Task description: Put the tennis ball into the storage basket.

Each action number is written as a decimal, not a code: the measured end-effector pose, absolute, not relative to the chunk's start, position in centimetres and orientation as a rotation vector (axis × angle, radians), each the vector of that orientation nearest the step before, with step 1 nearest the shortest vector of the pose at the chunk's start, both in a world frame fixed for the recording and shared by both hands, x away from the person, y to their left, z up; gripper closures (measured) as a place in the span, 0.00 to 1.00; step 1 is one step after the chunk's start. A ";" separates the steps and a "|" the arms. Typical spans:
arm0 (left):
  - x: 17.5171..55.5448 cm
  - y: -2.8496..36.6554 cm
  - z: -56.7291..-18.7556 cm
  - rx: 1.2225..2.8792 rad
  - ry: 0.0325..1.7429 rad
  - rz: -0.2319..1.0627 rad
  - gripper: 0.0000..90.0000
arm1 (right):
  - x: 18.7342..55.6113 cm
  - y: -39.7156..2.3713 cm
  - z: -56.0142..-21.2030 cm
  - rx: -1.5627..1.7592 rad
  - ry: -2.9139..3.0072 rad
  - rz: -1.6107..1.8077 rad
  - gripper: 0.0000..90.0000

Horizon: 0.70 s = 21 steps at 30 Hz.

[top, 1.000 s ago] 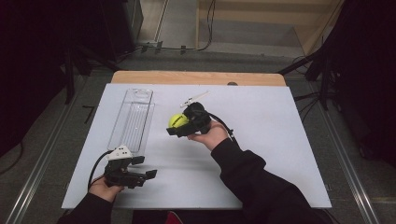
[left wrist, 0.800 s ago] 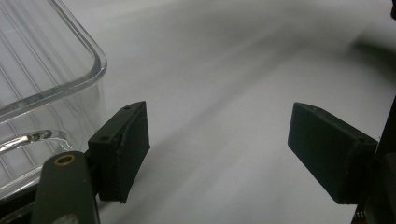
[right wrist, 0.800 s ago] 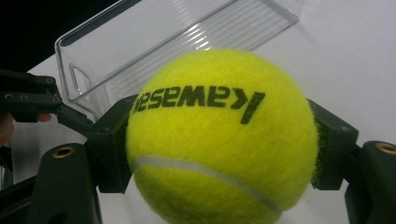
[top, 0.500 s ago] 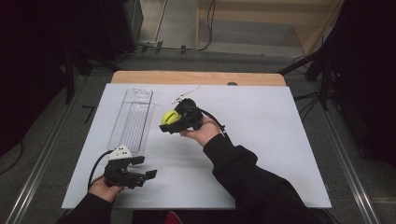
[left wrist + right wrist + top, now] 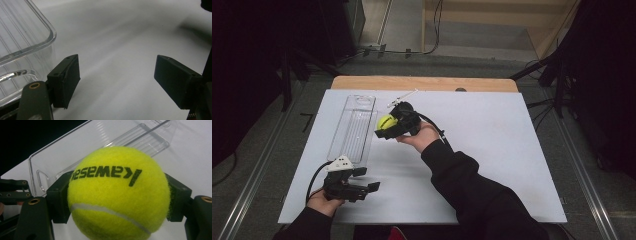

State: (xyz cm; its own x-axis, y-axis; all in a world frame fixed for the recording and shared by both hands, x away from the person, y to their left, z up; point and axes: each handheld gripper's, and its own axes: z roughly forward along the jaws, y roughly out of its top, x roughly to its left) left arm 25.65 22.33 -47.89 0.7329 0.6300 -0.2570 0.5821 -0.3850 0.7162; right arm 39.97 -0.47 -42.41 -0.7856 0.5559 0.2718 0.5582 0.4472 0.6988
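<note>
Nearest the person, the left gripper [image 5: 362, 186] rests low on the white tabletop [image 5: 492, 150] near its front edge, its jaws spread wide apart with nothing between them. Just beyond it lies a long, clear plastic tray [image 5: 354, 127] with ribbed walls, running away from the person along the left part of the tabletop; it looks empty. In the left gripper view a rounded corner of the tray [image 5: 27, 37] sits just beside one jaw. Farther back, to the right of the tray, the right gripper [image 5: 384, 129] is held above the tabletop with its jaws clamped on a yellow-green tennis ball [image 5: 386, 121]. In the right gripper view the ball [image 5: 117, 195] carries black lettering, seen upside down, reading "kawasaki", above a white seam.
</note>
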 end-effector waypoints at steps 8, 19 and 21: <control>25.7 22.3 -47.9 2.088 0.914 0.073 0.24 | 40.6 0.4 -42.6 -1.040 -2.675 -1.282 0.26; 25.6 22.3 -47.9 2.086 0.912 0.070 0.24 | 41.2 1.8 -42.3 -1.028 -2.674 -1.287 0.26; 25.6 22.3 -47.9 2.087 0.912 0.070 0.24 | 41.2 2.2 -42.2 -1.023 -2.672 -1.287 0.26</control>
